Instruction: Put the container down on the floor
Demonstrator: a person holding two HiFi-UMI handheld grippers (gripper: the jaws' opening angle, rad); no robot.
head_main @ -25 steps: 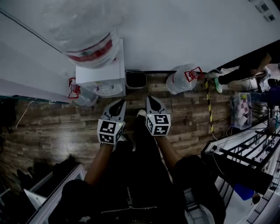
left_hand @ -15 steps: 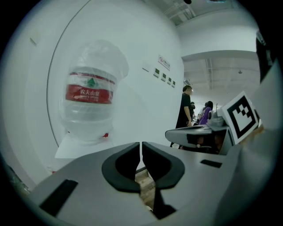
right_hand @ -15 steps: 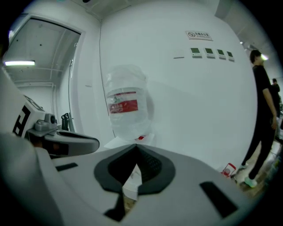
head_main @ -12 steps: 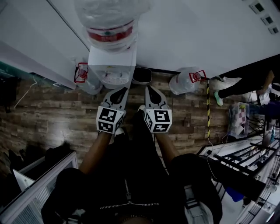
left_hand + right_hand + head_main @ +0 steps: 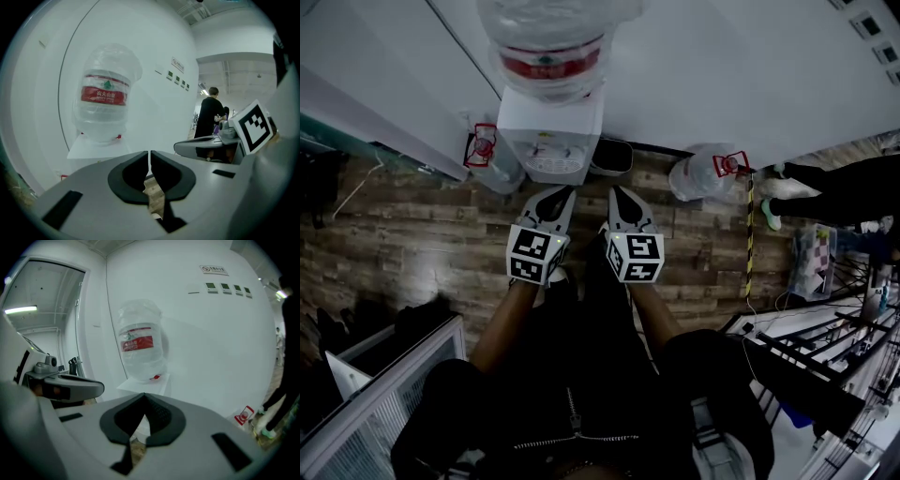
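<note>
A large clear water container [image 5: 548,42] with a red label, wrapped in plastic film, stands upside down on a white dispenser [image 5: 551,141] against the wall. It also shows in the left gripper view as the container [image 5: 105,101] and in the right gripper view as the container [image 5: 140,348]. My left gripper [image 5: 560,195] and right gripper [image 5: 614,194] are held side by side just short of the dispenser, both shut with nothing between the jaws. The left gripper [image 5: 149,157] and the right gripper [image 5: 144,399] point at the container from a distance.
Two empty bottles lie on the wood floor, one left of the dispenser [image 5: 492,159] and one to its right [image 5: 703,176]. A small dark bin [image 5: 612,157] stands beside the dispenser. Striped floor tape [image 5: 749,234], a person's legs [image 5: 844,187] and metal racks [image 5: 806,356] are at the right.
The view has swung so the dispenser and container sit nearer and more central. Both grippers have moved slightly toward the dispenser and stay shut.
</note>
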